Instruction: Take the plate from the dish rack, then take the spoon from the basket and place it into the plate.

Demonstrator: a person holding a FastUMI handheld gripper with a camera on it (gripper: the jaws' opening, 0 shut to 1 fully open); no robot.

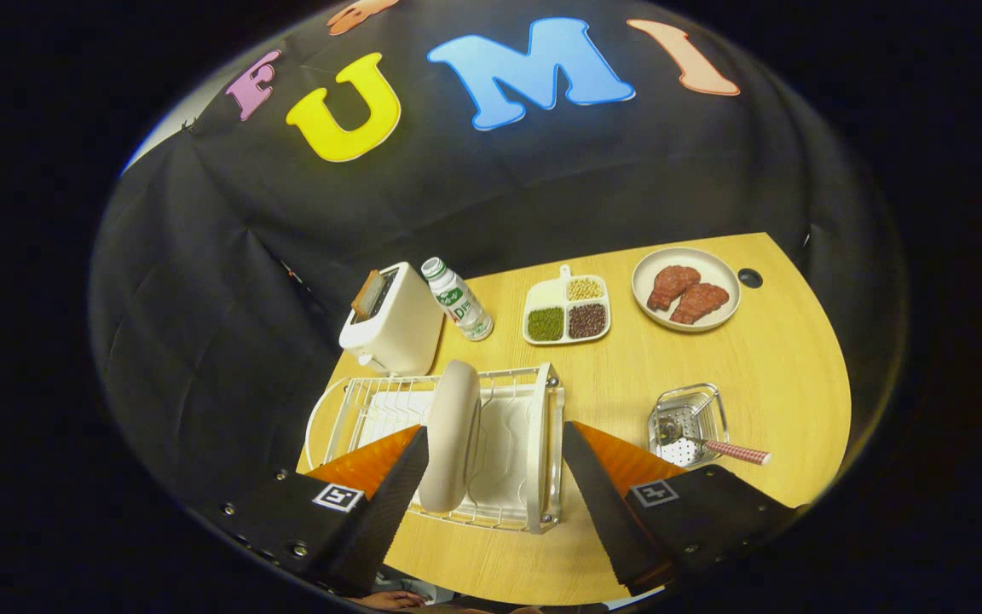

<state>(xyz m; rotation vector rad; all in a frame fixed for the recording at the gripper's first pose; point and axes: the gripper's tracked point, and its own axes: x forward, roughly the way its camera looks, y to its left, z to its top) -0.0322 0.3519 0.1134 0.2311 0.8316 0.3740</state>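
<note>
A: Gripper [495, 439] state?

B: Fingers are standing wide apart, holding nothing. Nothing is pressing on either one.

A: Where's the plate [450, 435] sitting?

B: It's standing on edge in the dish rack [538, 443], just ahead of the fingers, in the gap but hugging the left finger. Can't tell if it's touching that finger.

A: Axis?

B: Its rim is running away from the camera, roughly in line with the fingers, so the thin edge is facing the gap. I'm judging the gripper needs shifting left to centre it before closing.

A: Spoon [717, 447]?

B: It's lying in the small basket [689, 419] beyond the right finger, patterned handle poking out over the rim to the right. Not yet touched.
</note>
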